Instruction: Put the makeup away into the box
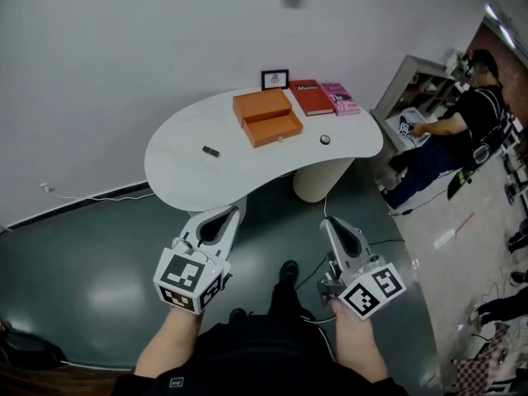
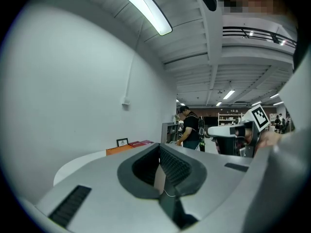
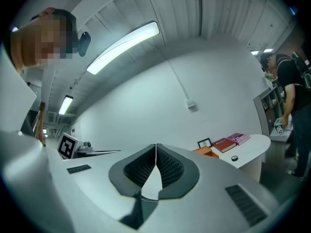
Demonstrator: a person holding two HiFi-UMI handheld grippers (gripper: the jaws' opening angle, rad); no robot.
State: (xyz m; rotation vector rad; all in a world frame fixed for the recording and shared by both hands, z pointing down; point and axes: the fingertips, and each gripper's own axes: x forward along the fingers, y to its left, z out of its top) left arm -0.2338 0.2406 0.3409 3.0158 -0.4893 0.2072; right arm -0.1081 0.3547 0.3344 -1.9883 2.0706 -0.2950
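An orange box [image 1: 267, 116] lies open on the white table [image 1: 190, 167], its lid beside its base. A small dark makeup stick [image 1: 211, 151] lies on the tabletop left of the box. A small round compact [image 1: 325, 139] sits to the box's right, also seen as the round compact [image 3: 234, 158]. My left gripper [image 1: 233, 210] and right gripper [image 1: 327, 219] hover over the floor short of the table's near edge. Both point toward the table with jaws shut and nothing between them. The box edge [image 2: 119, 150] shows beyond the left jaws.
A red book [image 1: 310, 96] and a pink book [image 1: 340, 98] lie at the table's far right, next to a small framed picture [image 1: 275, 79]. A person in black [image 1: 450, 134] bends at a shelf to the right. Cables cross the floor below me.
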